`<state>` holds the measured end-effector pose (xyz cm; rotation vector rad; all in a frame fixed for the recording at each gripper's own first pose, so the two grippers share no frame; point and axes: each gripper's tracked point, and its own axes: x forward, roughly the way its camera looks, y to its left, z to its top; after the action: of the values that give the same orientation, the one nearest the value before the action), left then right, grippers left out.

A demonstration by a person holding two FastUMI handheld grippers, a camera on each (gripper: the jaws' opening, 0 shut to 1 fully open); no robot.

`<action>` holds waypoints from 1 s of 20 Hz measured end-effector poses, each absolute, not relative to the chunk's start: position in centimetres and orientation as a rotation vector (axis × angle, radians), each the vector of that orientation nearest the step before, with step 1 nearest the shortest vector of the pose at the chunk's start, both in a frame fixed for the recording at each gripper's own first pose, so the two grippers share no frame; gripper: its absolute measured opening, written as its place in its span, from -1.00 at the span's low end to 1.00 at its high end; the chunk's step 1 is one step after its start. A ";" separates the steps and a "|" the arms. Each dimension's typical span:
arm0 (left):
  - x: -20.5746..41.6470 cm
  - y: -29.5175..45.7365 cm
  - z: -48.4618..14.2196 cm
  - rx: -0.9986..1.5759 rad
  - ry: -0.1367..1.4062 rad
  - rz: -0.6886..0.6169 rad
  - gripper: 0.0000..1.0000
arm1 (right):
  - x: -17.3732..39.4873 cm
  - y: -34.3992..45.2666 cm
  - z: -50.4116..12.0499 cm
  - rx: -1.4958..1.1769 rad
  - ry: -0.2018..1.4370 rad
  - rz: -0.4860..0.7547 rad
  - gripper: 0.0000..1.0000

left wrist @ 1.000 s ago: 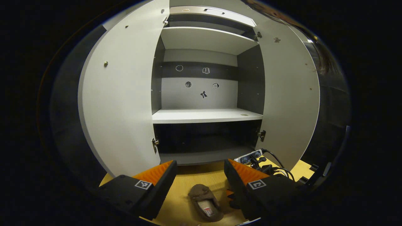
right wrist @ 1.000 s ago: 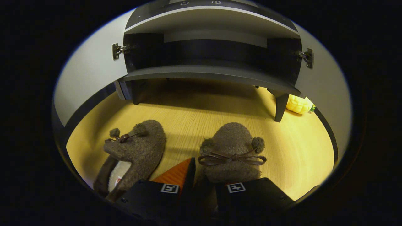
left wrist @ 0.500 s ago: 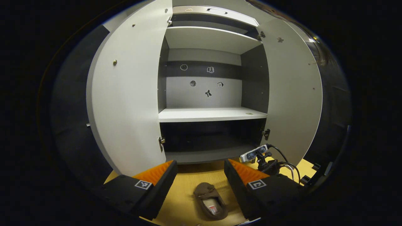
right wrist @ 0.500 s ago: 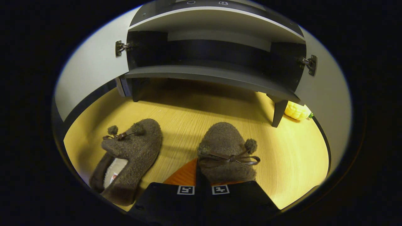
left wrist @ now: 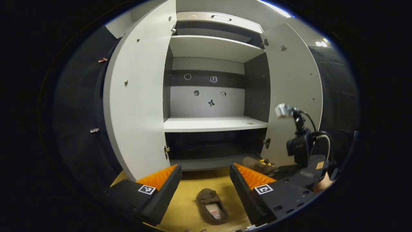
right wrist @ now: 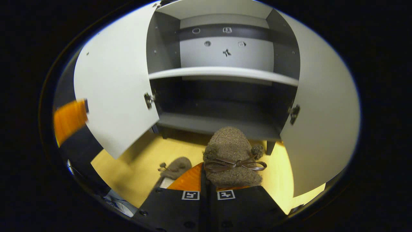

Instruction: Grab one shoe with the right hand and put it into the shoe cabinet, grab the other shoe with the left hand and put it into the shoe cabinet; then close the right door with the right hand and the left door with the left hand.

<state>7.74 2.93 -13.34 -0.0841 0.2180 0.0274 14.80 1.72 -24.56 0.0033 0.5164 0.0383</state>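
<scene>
Right tongs (right wrist: 206, 190) clamped on one shoe (right wrist: 231, 158), held aloft before the open shoe cabinet (left wrist: 214, 124); left tongs (left wrist: 206, 180) apart above the other shoe (left wrist: 211, 206) on the surface (left wrist: 190, 199); both placements and both doors remain.

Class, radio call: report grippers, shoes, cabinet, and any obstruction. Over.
Right gripper shut on held shoe, raised before the cabinet. Left gripper open above second shoe on the floor. Both doors open; nothing blocking.
</scene>
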 end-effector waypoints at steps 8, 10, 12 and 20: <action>5.0 0.0 -10.4 -0.210 0.136 -0.052 0.90 | 22.7 0.0 -9.8 -0.045 0.250 0.040 -0.90; 5.0 -0.1 -10.1 -0.207 0.133 -0.038 0.90 | 25.4 -0.7 -7.3 -0.062 0.206 0.031 -0.90; 5.1 0.2 -10.3 -0.154 0.146 -0.006 0.90 | 28.6 -1.3 -5.7 -0.064 0.181 0.026 -0.90; 5.4 0.5 -12.0 -0.175 0.197 0.068 0.90 | 42.8 -5.5 -6.3 -0.130 0.258 -0.037 -0.90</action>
<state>5.36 0.49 -11.98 -0.1747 0.1973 0.0675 42.76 -5.50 -6.25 -0.1300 0.2576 -0.0369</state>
